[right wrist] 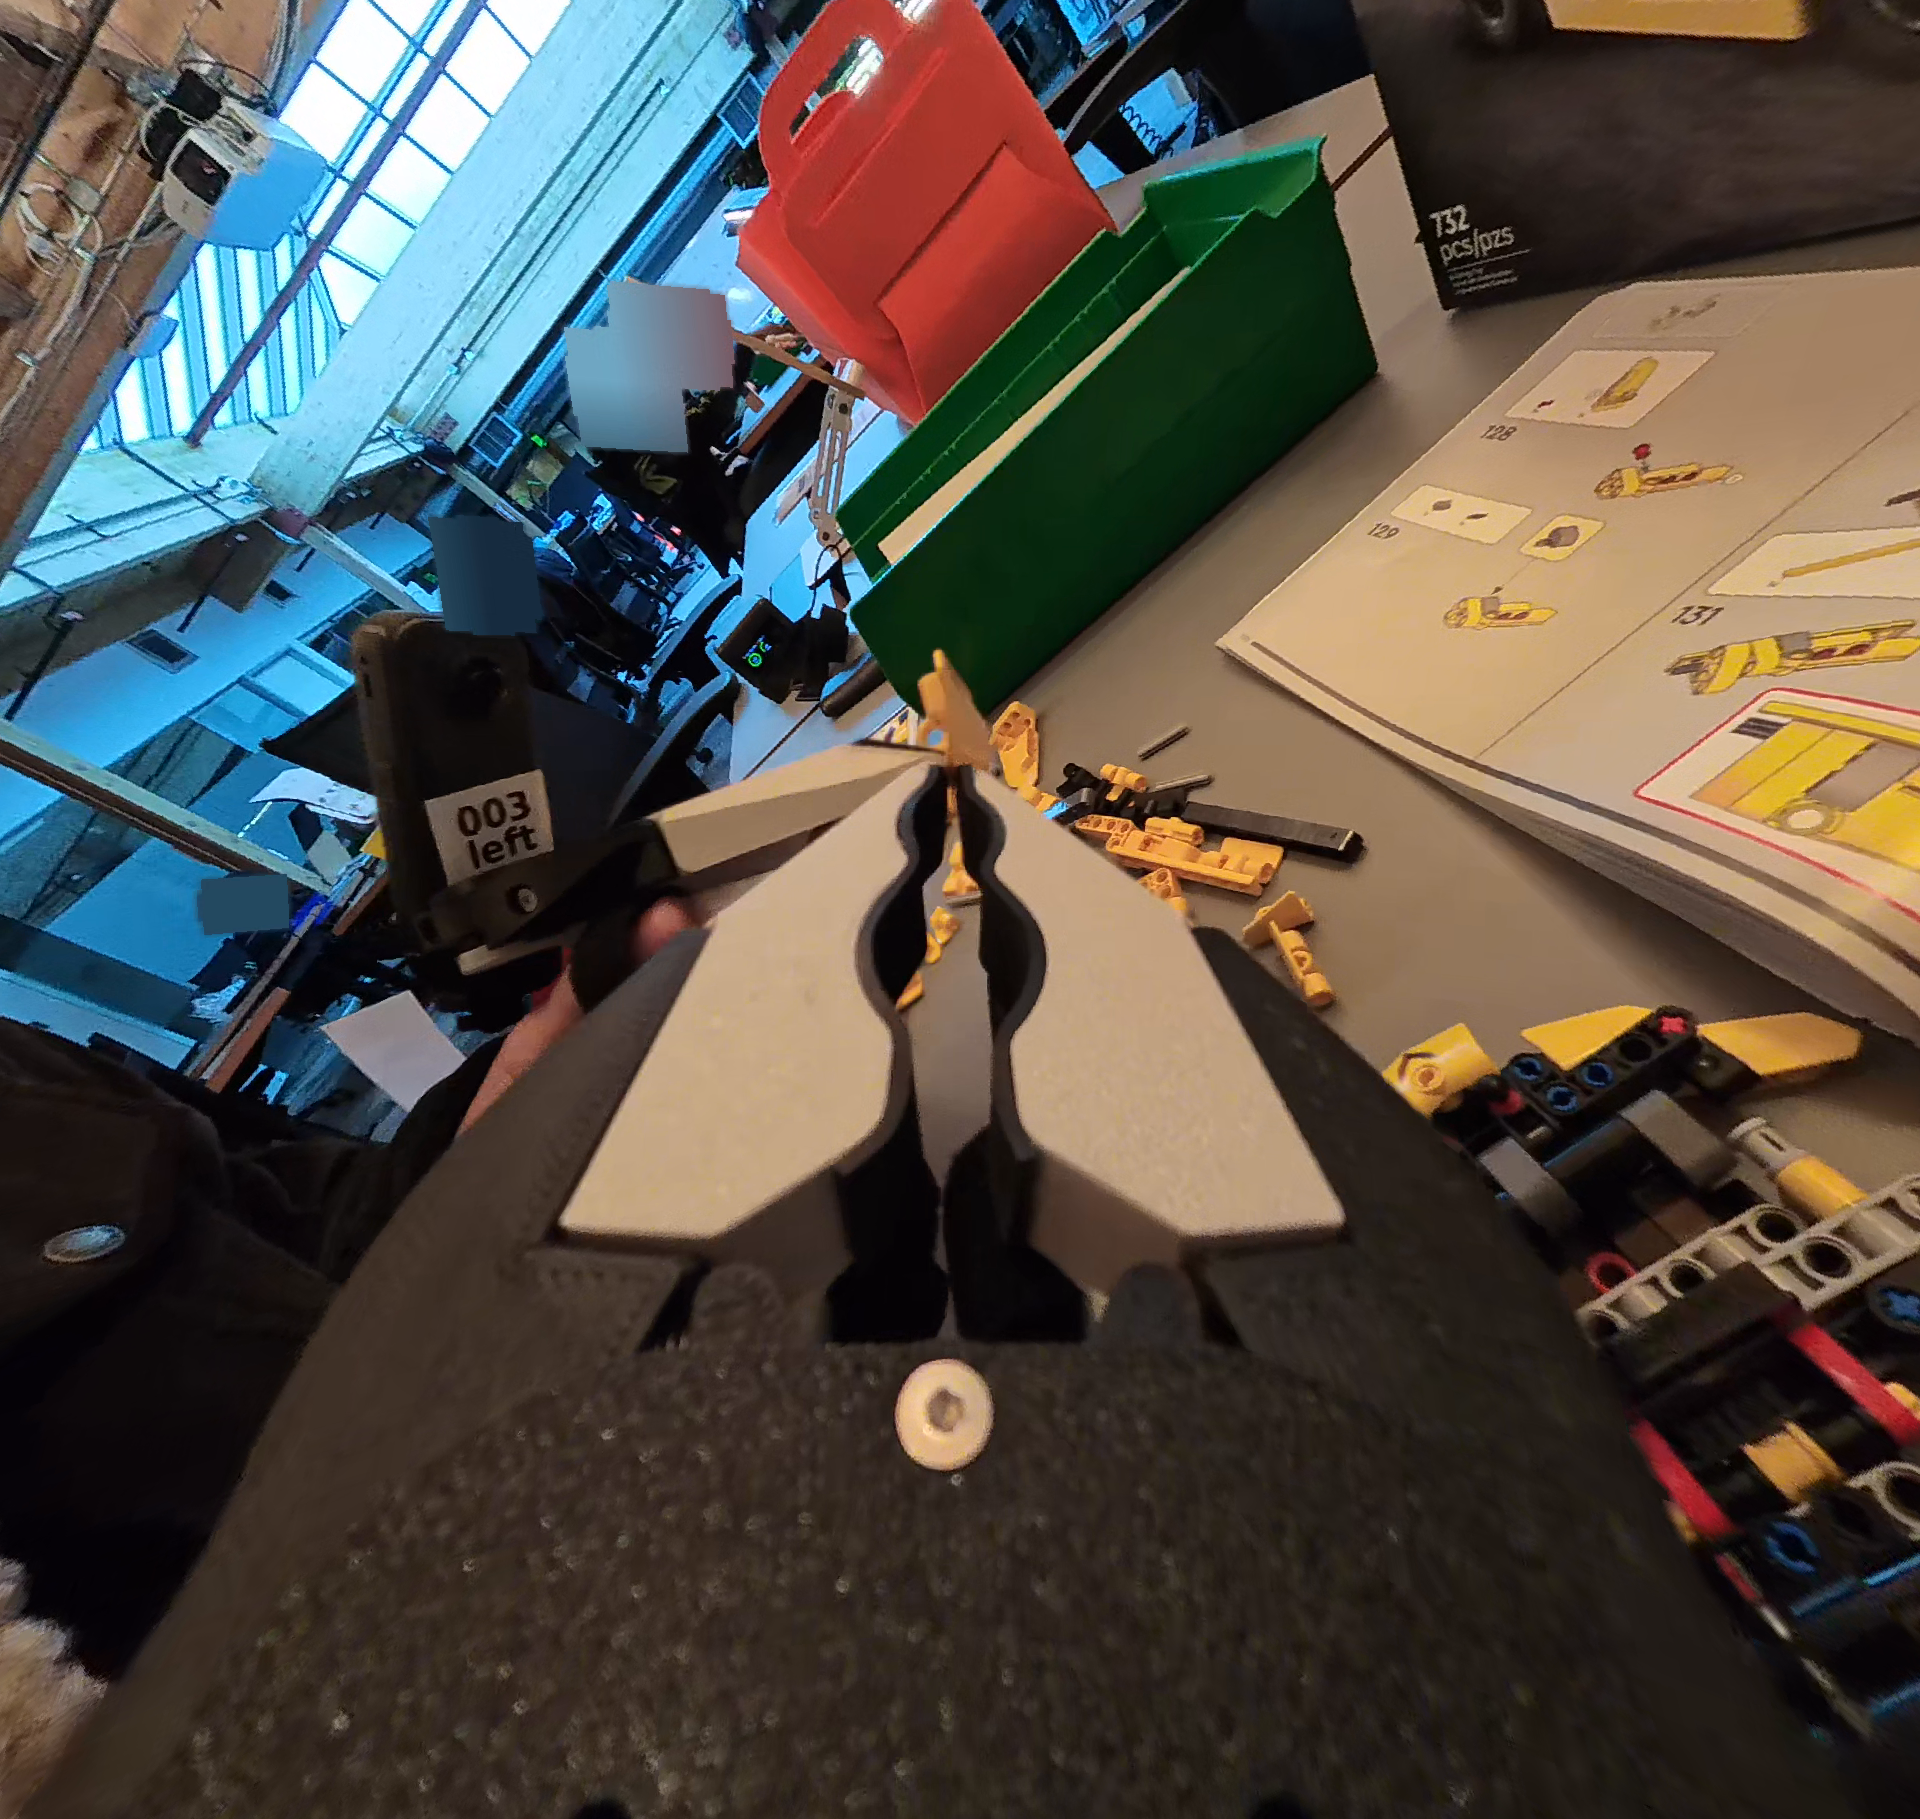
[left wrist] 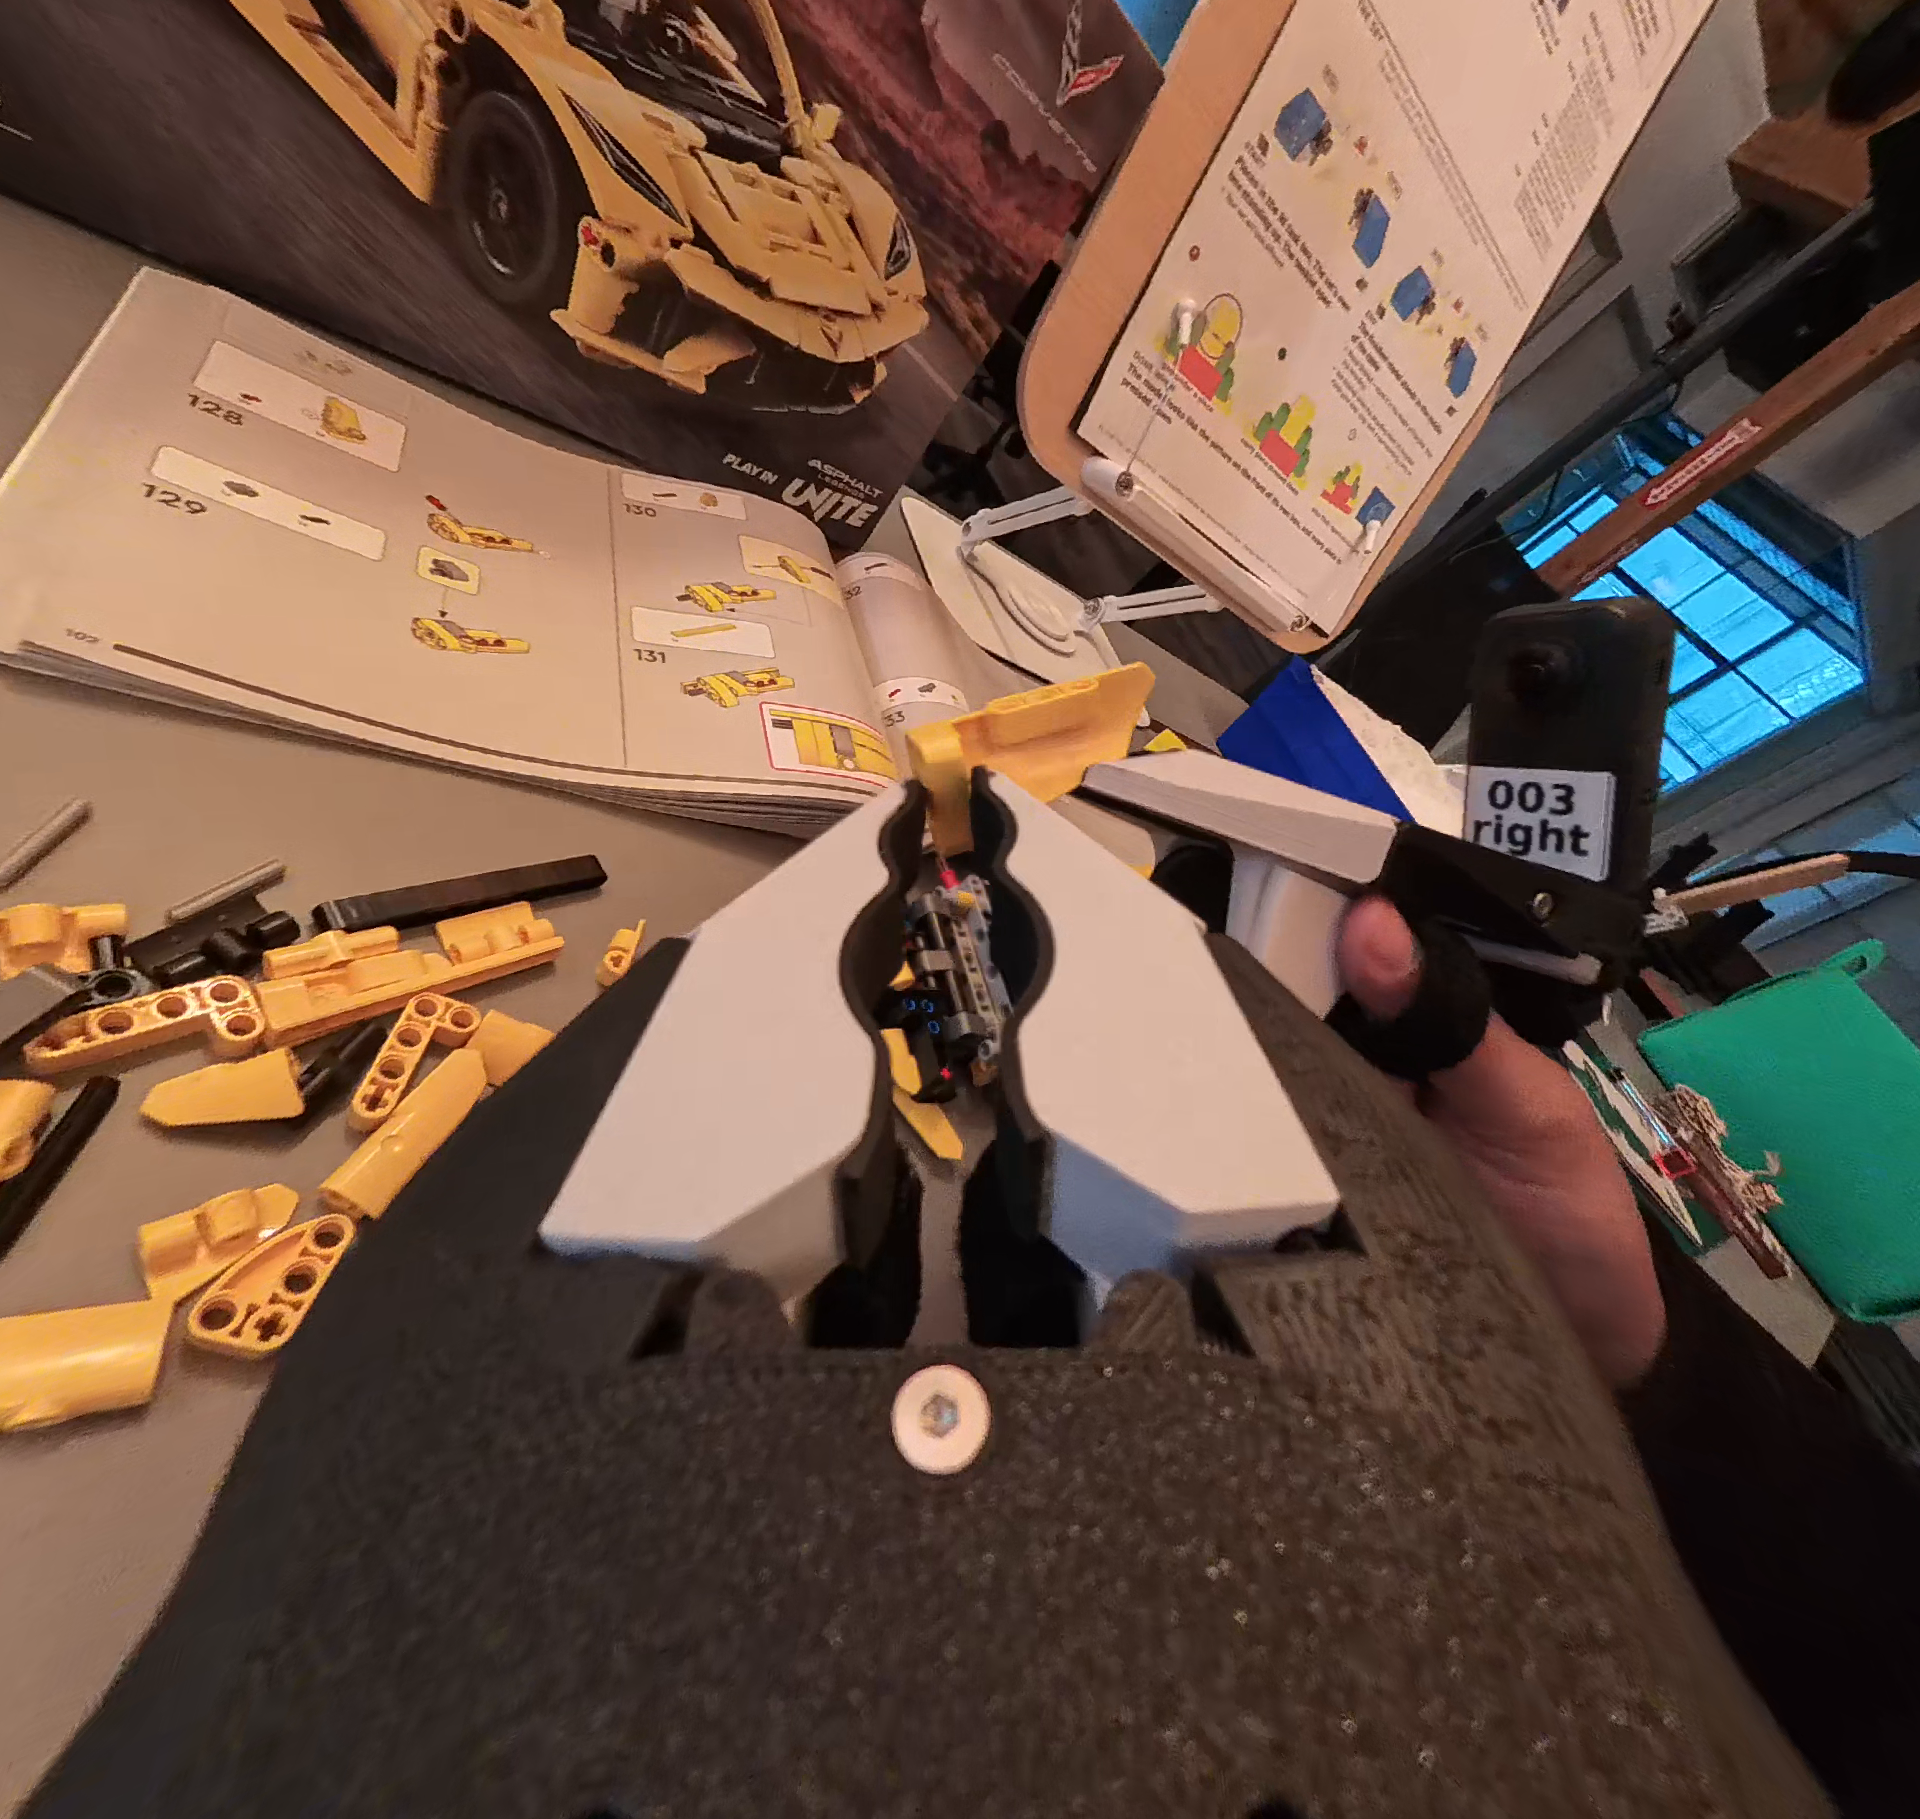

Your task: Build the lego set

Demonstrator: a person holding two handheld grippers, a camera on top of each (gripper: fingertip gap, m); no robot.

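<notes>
My left gripper (left wrist: 948,801) is shut on one end of a yellow panel piece (left wrist: 1039,725), held above the table. My right gripper comes in from the right (left wrist: 1247,819) and meets the same panel. In the right wrist view my right gripper (right wrist: 951,782) is shut on the yellow panel (right wrist: 951,704), with the left gripper (right wrist: 769,813) touching it from the left. The partly built black and grey chassis (right wrist: 1714,1250) lies on the table at the lower right. It also shows through the gap between my left fingers (left wrist: 951,980).
Loose yellow and black pieces (left wrist: 260,1021) are scattered on the grey table (left wrist: 156,793), also in the right wrist view (right wrist: 1174,834). The open instruction booklet (left wrist: 416,564), the set's box (left wrist: 520,128), a green bin (right wrist: 1122,439), a red bag (right wrist: 914,190) and a document stand (left wrist: 1351,263) surround them. Both grippers' tips are close together, under 4 cm apart.
</notes>
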